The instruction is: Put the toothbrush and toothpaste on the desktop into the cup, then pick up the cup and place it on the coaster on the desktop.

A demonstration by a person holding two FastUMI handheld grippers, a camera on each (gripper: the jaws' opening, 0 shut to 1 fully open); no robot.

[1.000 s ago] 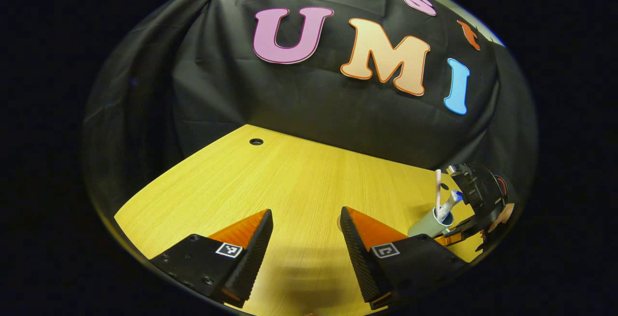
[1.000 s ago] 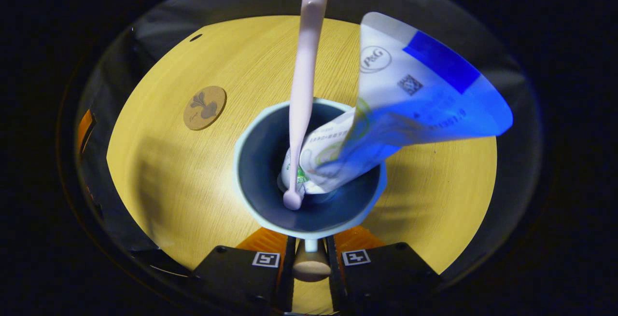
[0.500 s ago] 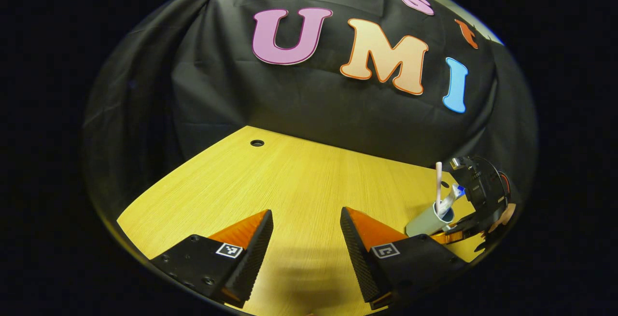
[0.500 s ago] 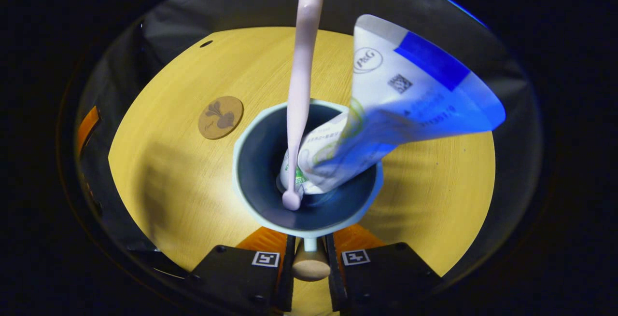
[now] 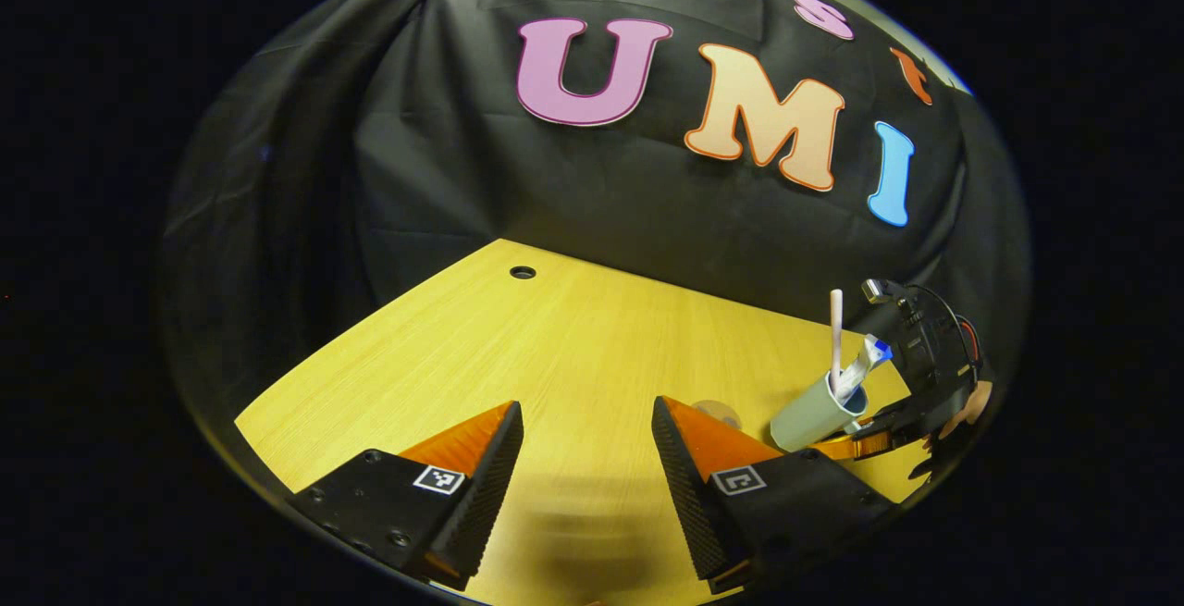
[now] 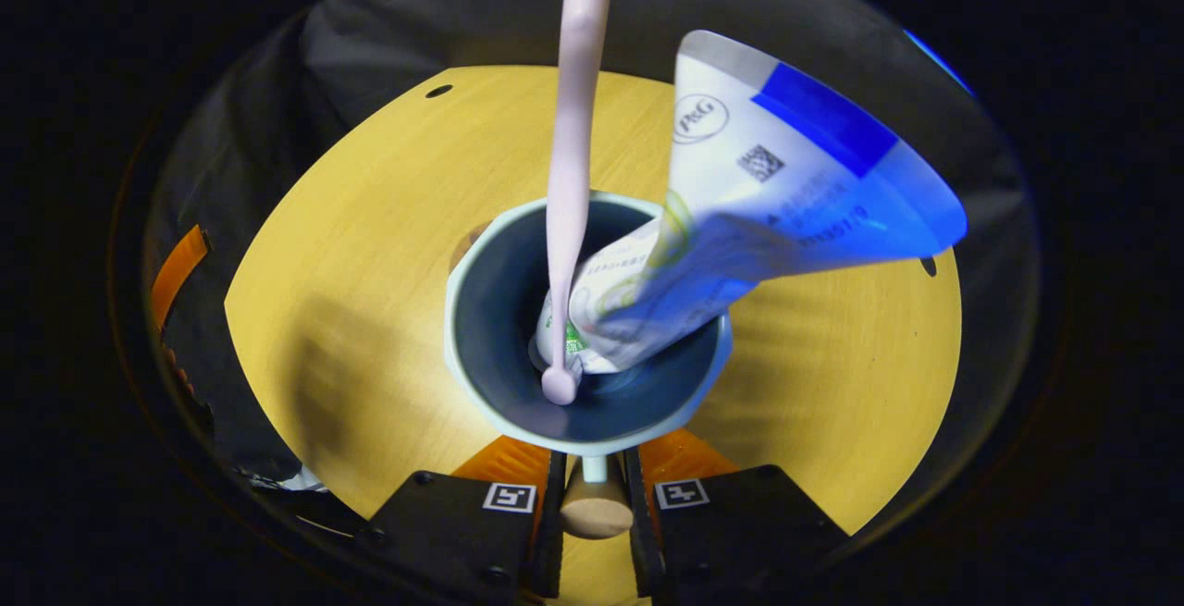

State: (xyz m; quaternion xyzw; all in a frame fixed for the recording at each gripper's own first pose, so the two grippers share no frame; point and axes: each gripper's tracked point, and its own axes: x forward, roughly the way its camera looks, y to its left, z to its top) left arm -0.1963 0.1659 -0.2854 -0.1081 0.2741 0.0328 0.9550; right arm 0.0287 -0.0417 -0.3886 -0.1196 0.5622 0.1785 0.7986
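In the left gripper view, the left gripper point(image 5: 587, 458) hovers low over the yellow bench point(image 5: 573, 347) with its jaws spread wide and nothing between them. Just beyond the tip of its right-hand jaw a sliver of the coaster point(image 5: 712, 413) shows on the bench, and further to that side the cup point(image 5: 814, 414) hangs tilted, held by the right gripper point(image 5: 916, 375), with the toothbrush point(image 5: 835, 338) and toothpaste point(image 5: 865, 361) standing out of it. In the right gripper view, the right gripper point(image 6: 592, 495) has its jaws pinching the cup's handle knob point(image 6: 595, 512), so the cup point(image 6: 481, 347) sits directly ahead of them, its mouth facing the camera. The toothbrush point(image 6: 569, 171) and toothpaste point(image 6: 786, 180) are both inside. The cup hides most of the coaster, so it is probably close above it. To finish well, keep the pinch firm, level the cup, centre it over the coaster, lower gently, and release only once it rests flat.
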